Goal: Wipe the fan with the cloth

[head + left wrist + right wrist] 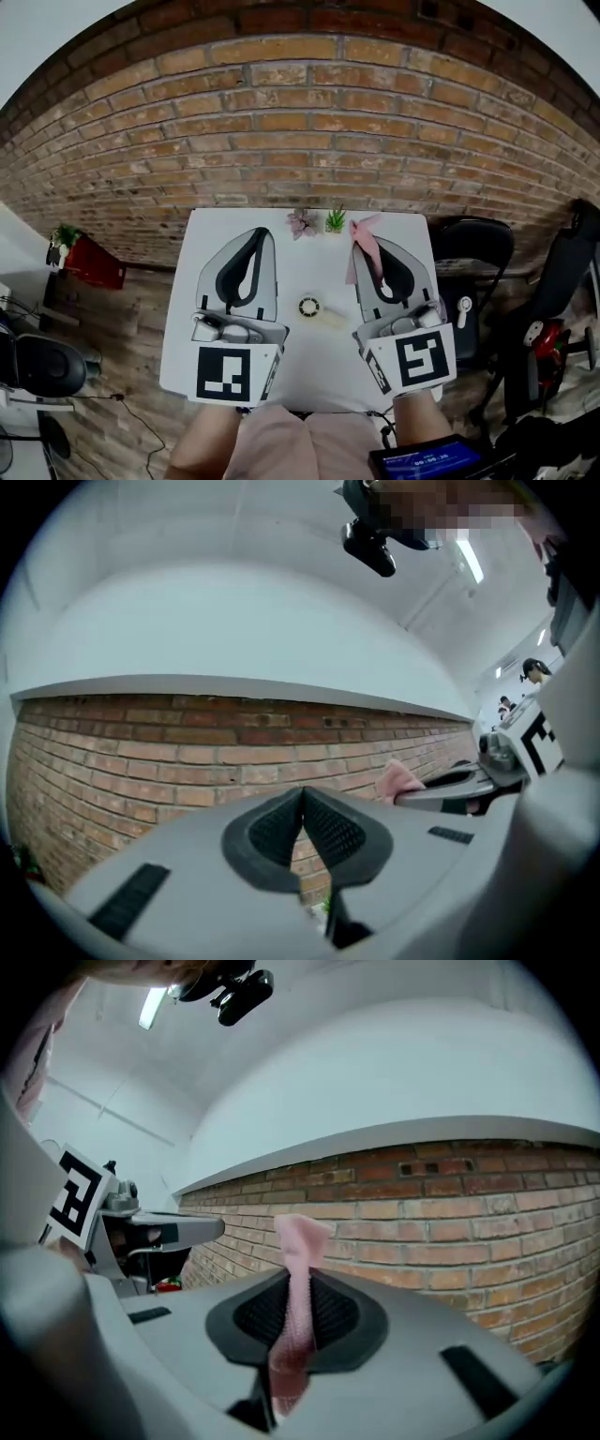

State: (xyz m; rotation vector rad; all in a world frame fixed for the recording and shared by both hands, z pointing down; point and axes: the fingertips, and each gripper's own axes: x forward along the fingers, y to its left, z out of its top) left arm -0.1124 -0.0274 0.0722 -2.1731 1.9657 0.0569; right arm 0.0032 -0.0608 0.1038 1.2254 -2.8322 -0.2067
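Left tongs (302,825): jaws pressed together, nothing between them, pointing at brick wall (141,752). Right tongs (302,1314): clamped on pink cloth (302,1241); cloth pinched between pads, top end sticks up past tips, lower end hangs behind jaws. Fan (310,307): small, round, lies on white desk (309,267), seen between both tongs in head view, touched by neither. Small green plant (335,221) at desk's far edge by wall.

Small round white fan (309,307) lying flat on table (309,267), pink cloth (366,246) pinched in right tongs (300,1309)
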